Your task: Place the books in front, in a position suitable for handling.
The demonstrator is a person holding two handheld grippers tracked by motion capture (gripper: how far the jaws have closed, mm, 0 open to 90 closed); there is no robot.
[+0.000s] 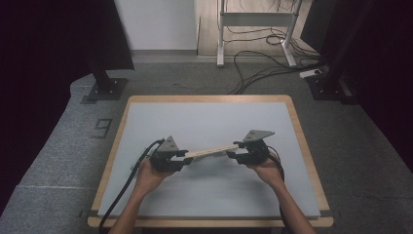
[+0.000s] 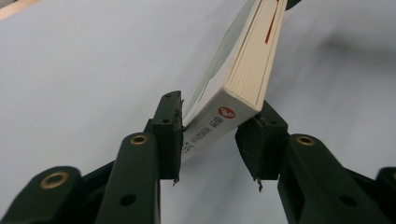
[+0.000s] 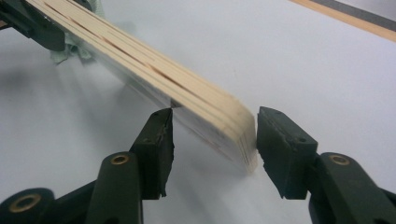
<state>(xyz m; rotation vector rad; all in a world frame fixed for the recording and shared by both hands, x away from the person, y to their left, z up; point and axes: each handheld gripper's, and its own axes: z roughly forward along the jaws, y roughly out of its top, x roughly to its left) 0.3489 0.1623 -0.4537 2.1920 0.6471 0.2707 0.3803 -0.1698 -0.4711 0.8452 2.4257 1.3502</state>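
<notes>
A thick paperback book [image 1: 209, 152] with cream page edges hangs a little above the grey table mat [image 1: 209, 117], spanning between both grippers. My left gripper [image 1: 187, 157] has the book's spine corner [image 2: 243, 79] wedged slantwise across its jaws [image 2: 215, 135]; both pads touch it. My right gripper [image 1: 233, 150] stands at the book's other end. In the right gripper view the page edge [image 3: 187, 93] lies between the jaws [image 3: 215, 140], looks blurred, and touches the left pad, with a thin gap to the right pad. The left gripper [image 3: 37, 23] shows farther off along the book.
The grey mat covers a wooden table whose rim [image 1: 311, 161] shows all round. Beyond the table are a black stand base [image 1: 104, 90], a white desk frame [image 1: 255, 29] and loose cables [image 1: 263, 68] on the floor.
</notes>
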